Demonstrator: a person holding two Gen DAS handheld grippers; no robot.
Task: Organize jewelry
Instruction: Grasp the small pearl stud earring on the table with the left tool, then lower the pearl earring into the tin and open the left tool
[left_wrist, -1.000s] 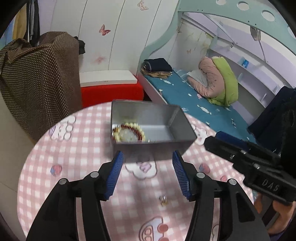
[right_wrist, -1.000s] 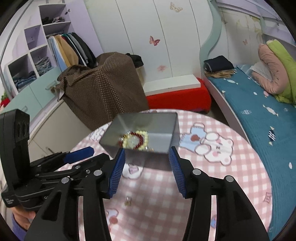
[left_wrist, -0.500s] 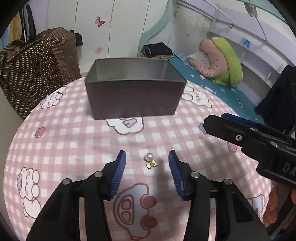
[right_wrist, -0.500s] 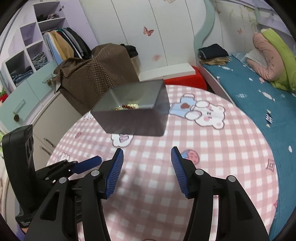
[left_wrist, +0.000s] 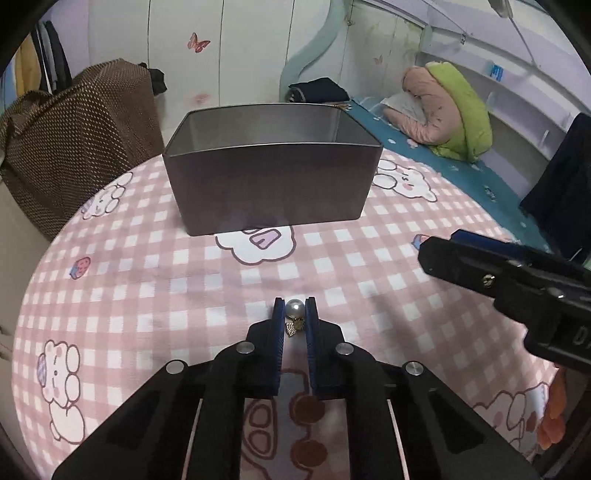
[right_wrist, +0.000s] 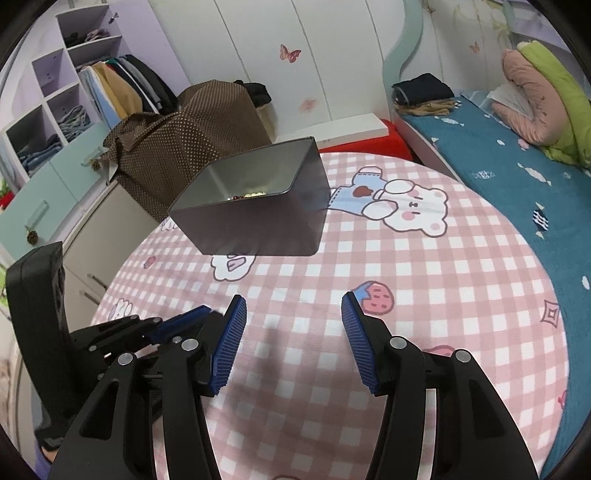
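The left tool (left_wrist: 294, 313) now stands clenched on a pearl earring (left_wrist: 294, 308) on the round counter (left_wrist: 147, 295), its blue pads (left_wrist: 277, 317) drawn in against the bead from both sides. Half a second ago those same pads stood wide apart with the earring lying loose between them; a second ago the tool was higher up, looking down into the grey tin (left_wrist: 271, 184). The pearl shows right at the fingertips, and a small gold fitting (left_wrist: 294, 327) sits just behind it between the pads, with the piece apparently at cloth level.

The right tool (right_wrist: 291, 325) hovers released over the pink checked cloth, its jaws wide and holding nothing, a little to the right of its partner. The tin stands farther back on the counter, well apart from the earring, and from the right wrist view a beaded bracelet (right_wrist: 248, 195) peeps over its near wall.

By this reading the grasp is made and the carry to the tin comes next. The bead is small and round, held near the pad tips, so it could slip out on the lift.
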